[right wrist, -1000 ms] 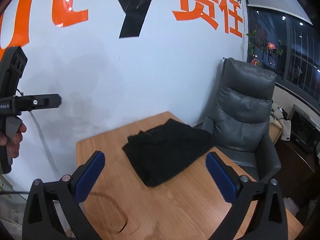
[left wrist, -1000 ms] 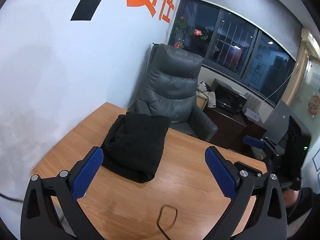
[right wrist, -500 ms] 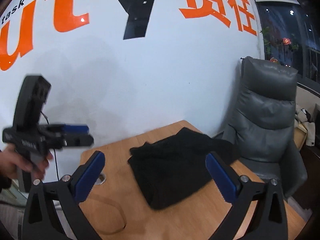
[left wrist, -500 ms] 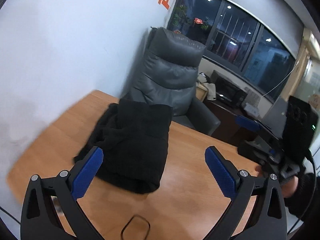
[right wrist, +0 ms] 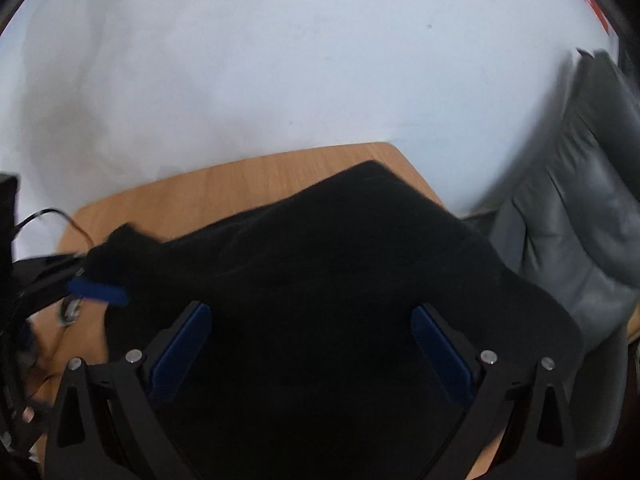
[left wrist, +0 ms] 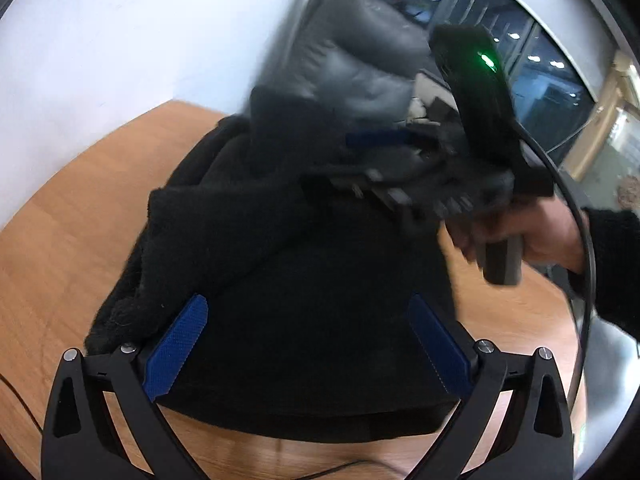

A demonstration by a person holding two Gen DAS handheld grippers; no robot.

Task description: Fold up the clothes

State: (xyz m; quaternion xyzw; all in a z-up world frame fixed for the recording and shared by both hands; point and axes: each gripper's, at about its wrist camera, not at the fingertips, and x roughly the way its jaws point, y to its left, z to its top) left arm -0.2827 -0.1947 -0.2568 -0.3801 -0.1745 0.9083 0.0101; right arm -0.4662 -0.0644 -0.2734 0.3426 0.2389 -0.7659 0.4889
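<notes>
Your left gripper (left wrist: pixel 308 344) has 2 black forked fingers, each faced with a textured blue pad (left wrist: pixel 176 346) and pinned by 2 silver screws. Your right gripper (right wrist: pixel 310 350) matches it: black frame, blue pads (right wrist: pixel 442 354), 2 silver screws per finger. Seen ahead of the left gripper, the right tool's black housing shows 1 green light (left wrist: pixel 486 58). Your right hand (left wrist: pixel 536 236) emerges from a black sleeve (left wrist: pixel 612 264).

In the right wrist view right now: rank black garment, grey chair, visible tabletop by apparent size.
1. black garment, fills most of the lower frame, partly because it is nearest the camera.
2. grey chair, cut off at the right edge.
3. wooden tabletop, mostly hidden under the garment.
</notes>
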